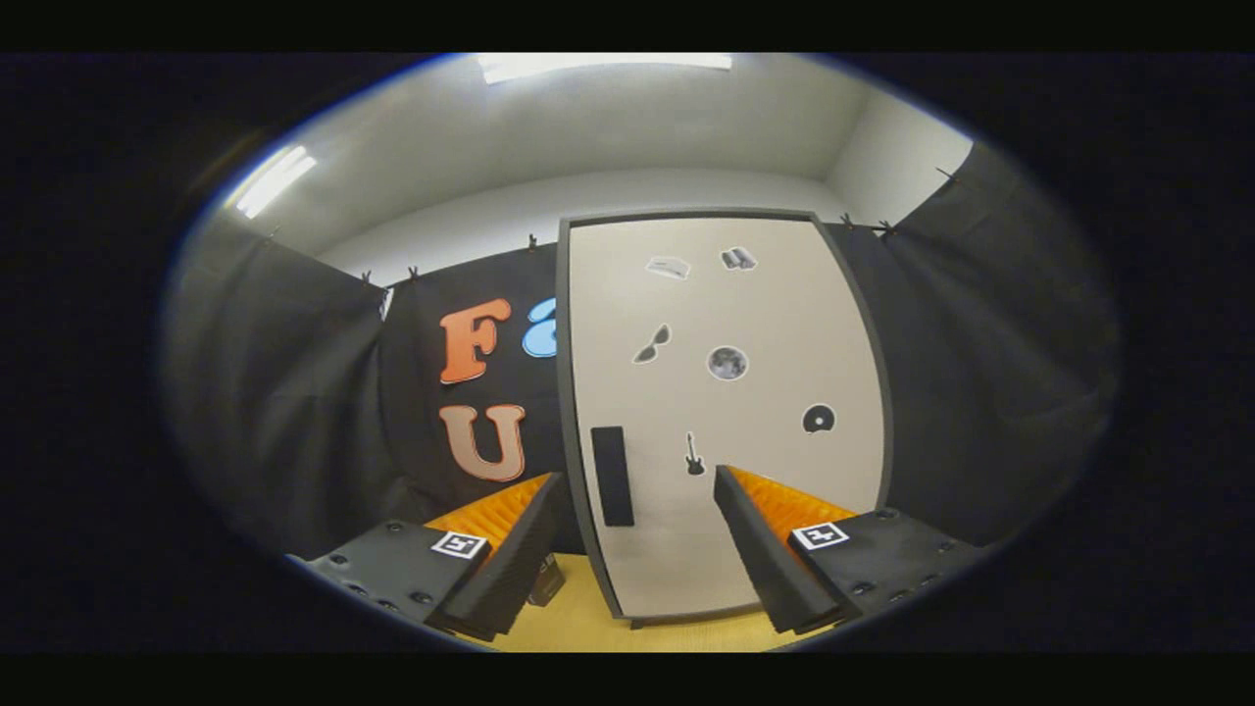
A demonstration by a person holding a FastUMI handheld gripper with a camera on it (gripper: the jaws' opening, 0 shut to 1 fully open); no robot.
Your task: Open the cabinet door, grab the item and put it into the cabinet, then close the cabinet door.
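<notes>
A tall cabinet with a pale door (745,392) in a dark frame stands upright just ahead of me, and the door is closed. A black rectangular handle (613,476) sits low on the door's left side. Small stickers dot the door face. My gripper (637,490) is open, its two fingers spread wide, and nothing is between them. The handle lies just beyond the gap, nearer the left finger (510,559). A small dark object (546,579) rests on the tabletop beside the left finger, mostly hidden by it.
The yellow tabletop (588,623) runs under the fingers up to the cabinet's base. Black cloth walls close the booth on the left, behind and right of the cabinet.
</notes>
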